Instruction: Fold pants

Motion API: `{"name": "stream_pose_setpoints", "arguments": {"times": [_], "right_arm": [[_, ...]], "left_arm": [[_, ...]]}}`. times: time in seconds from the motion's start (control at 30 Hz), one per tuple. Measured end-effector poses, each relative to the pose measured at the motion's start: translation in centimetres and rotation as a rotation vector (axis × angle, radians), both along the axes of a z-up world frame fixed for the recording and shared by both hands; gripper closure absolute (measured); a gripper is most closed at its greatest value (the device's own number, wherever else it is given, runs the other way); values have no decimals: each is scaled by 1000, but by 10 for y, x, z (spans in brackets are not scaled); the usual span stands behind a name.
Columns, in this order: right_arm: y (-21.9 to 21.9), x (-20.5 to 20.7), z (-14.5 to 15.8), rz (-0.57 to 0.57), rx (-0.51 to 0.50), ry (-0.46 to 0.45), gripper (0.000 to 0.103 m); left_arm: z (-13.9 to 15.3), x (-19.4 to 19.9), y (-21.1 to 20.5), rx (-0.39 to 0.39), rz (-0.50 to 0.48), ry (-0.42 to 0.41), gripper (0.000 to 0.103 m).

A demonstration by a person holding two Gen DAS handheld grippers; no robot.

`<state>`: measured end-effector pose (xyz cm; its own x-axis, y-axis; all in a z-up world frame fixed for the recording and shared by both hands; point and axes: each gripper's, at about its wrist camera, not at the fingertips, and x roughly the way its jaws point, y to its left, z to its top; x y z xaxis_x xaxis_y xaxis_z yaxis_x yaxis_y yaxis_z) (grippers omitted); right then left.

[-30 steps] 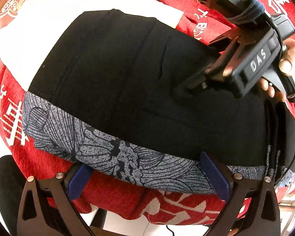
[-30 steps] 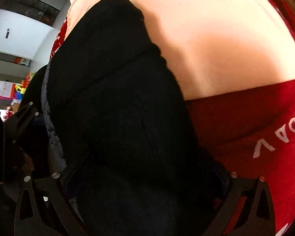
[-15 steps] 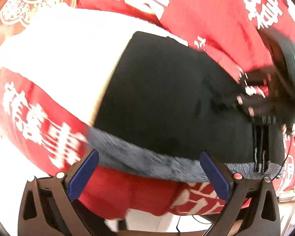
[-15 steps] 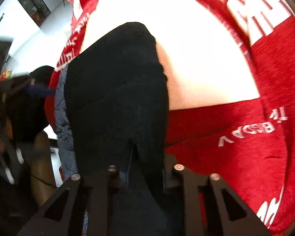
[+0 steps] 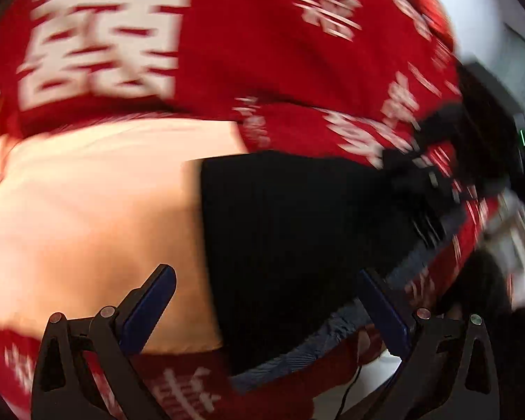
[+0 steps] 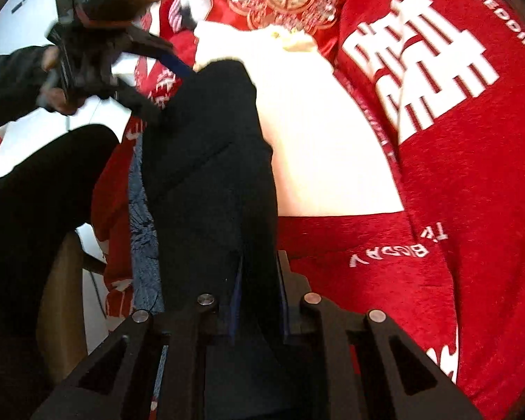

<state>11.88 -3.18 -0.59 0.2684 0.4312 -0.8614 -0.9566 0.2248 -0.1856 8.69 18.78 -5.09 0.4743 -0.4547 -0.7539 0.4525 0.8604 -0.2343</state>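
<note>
Change: since a second ago we have swung our left gripper point(image 5: 266, 309) leftward, so the pants point(image 5: 297, 245) now sit ahead and to its right rather than filling its view; our right gripper point(image 6: 257, 301) has gone from spread to pinched.
Left gripper: we hold it wide, blue pads point(image 5: 150, 309) apart, with nothing between them; it hovers over the cloth edge.
Right gripper: we have it narrow, clamped on a fold of the pants that runs ahead from its fingers.
Pants: black, folded into a long strip point(image 6: 213, 175), lying partly on a white cloth point(image 6: 318, 133) to the strip's right; a grey patterned band point(image 6: 141, 224) shows along its left edge.
Bedding: a red blanket point(image 6: 472, 210) with white characters lies under everything.
Blur: our left view is smeared, so detail at its right rim is unclear.
</note>
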Motion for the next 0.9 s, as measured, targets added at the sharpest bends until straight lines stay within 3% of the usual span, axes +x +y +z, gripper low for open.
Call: {"name": "stream_pose_setpoints", "arguments": {"times": [0.07, 0.13, 0.23, 0.27, 0.33, 0.37, 0.47, 0.6, 0.63, 0.7, 0.8, 0.9], "right_arm": [[-3, 0, 0, 7, 0, 14, 86], [1, 3, -11, 15, -41, 19, 86], [7, 27, -23, 3, -61, 121, 82], [7, 38, -25, -15, -54, 163, 75], [12, 65, -28, -43, -29, 233, 17], [16, 78, -30, -34, -17, 255, 10], [39, 113, -50, -19, -57, 359, 9], [71, 131, -99, 76, -182, 586, 15], [77, 128, -110, 96, -225, 598, 43], [81, 120, -109, 121, -234, 577, 49], [67, 104, -78, 148, -171, 471, 82], [49, 67, -45, 190, -105, 338, 85]], "left_arm": [[-11, 7, -10, 81, -6, -16, 0], [-21, 18, -4, 41, 20, 52, 0], [-31, 18, 11, -6, 102, 105, 0], [-31, 14, 17, -27, 127, 105, 0], [-33, 6, 26, -60, 152, 99, 0], [-32, 3, 27, -71, 169, 95, 0], [-36, 4, 33, -88, 211, 110, 0], [-38, 9, 30, -100, 215, 119, 0], [-37, 9, 31, -95, 208, 117, 0], [-38, 11, 31, -88, 193, 122, 0], [-42, 17, 37, -126, 171, 149, 0], [-42, 20, 32, -137, 110, 139, 0]]}}
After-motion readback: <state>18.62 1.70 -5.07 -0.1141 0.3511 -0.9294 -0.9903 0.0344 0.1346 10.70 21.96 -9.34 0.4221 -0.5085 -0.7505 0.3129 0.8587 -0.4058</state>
